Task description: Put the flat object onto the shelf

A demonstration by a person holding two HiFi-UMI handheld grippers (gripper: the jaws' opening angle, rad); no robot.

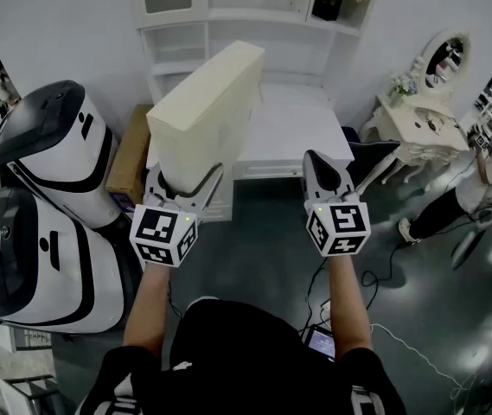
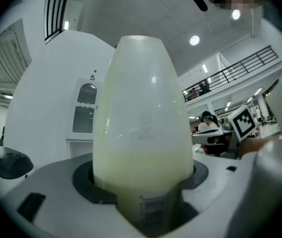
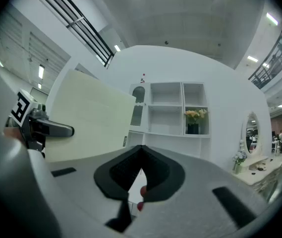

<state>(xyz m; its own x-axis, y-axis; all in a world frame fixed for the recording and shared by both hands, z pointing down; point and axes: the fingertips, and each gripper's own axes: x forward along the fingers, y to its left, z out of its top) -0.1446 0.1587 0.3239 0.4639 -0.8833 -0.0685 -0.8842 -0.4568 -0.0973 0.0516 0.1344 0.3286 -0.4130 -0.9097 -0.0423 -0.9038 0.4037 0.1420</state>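
Flat object (image 1: 204, 102): one; shelf (image 1: 267, 15): one

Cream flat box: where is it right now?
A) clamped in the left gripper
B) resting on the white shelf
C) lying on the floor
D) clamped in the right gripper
A: the left gripper is closed on the cream flat box, holding it up short of the white shelf.

The cream box (image 1: 202, 115) hides part of the white shelf (image 1: 263, 33).
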